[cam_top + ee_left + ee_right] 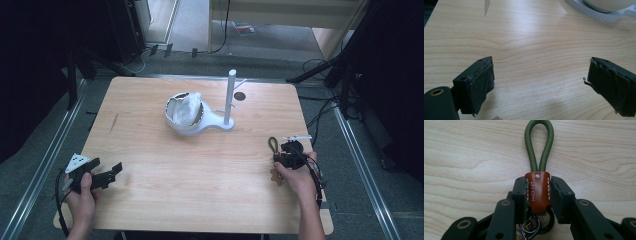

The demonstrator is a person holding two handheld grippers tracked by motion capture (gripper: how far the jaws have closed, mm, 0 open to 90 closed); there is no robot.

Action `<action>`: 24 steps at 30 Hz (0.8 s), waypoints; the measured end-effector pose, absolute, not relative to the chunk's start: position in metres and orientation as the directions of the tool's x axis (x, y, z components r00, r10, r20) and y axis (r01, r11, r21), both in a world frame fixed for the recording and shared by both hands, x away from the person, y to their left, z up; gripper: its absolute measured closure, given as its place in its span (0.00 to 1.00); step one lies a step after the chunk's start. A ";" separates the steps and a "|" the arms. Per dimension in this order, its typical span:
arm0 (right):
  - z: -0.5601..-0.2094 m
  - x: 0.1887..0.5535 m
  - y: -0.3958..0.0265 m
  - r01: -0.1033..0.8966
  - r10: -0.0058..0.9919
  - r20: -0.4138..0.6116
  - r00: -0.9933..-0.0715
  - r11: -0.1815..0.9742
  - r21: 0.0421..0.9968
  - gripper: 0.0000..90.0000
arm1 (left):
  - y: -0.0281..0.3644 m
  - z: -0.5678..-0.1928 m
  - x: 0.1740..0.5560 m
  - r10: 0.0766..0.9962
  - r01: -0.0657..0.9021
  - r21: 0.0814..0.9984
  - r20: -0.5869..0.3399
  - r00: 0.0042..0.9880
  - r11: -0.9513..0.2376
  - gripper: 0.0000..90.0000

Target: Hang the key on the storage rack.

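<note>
Left gripper (111,172): resting low at the near left of the bench (150,200), held by the left hand (80,192). In the left gripper view its jaws stand wide apart over bare wood, nothing between them.

Centre, far side: a white stand (229,100) with an upright post, its round base ring carrying a white bowl (184,112) with crumpled white material inside.

Right gripper (290,150): near right of the bench, in the right hand (297,177). Its jaws are pressed on both sides of the brown leather tab of a key fob (537,192) lying on the bench. The fob's green cord loop (539,145) extends beyond the jaws; metal rings sit behind the tab.
</note>
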State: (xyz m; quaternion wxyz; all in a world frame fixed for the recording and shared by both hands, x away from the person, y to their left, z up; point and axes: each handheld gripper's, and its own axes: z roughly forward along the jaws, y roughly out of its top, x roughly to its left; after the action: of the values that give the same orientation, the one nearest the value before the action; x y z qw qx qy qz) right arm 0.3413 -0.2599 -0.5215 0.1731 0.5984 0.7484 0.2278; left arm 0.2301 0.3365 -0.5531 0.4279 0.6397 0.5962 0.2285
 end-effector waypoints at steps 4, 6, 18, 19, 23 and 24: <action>-0.523 0.341 -0.264 0.810 0.976 0.056 -0.209 0.141 0.569 0.76 | 0.337 -0.553 0.230 0.957 0.569 0.818 -0.221 0.186 0.078 0.09; -0.524 0.340 -0.266 0.804 0.976 0.081 -0.203 0.119 0.583 0.76 | 0.337 -0.553 0.230 0.957 0.570 0.818 -0.222 0.187 0.078 0.09; -0.501 0.329 -0.260 0.671 0.959 0.161 -0.232 0.038 0.741 0.76 | 0.337 -0.553 0.230 0.956 0.571 0.817 -0.226 0.187 0.081 0.09; -0.499 0.328 -0.258 0.659 0.958 0.161 -0.237 0.036 0.752 0.76 | 0.337 -0.553 0.230 0.956 0.571 0.817 -0.225 0.187 0.081 0.09; -0.492 0.323 -0.253 0.615 0.950 0.171 -0.263 0.029 0.788 0.76 | 0.337 -0.553 0.230 0.956 0.572 0.816 -0.226 0.187 0.081 0.09; -0.490 0.322 -0.251 0.609 0.949 0.173 -0.264 0.025 0.793 0.76 | 0.337 -0.553 0.230 0.956 0.571 0.817 -0.227 0.186 0.083 0.09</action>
State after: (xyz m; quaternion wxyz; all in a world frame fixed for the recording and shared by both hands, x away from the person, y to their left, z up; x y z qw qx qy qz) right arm 0.3224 -0.2510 -0.4899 0.2102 0.5688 0.6845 0.4046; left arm 0.2304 0.3371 -0.5532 0.4298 0.6391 0.5973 0.2238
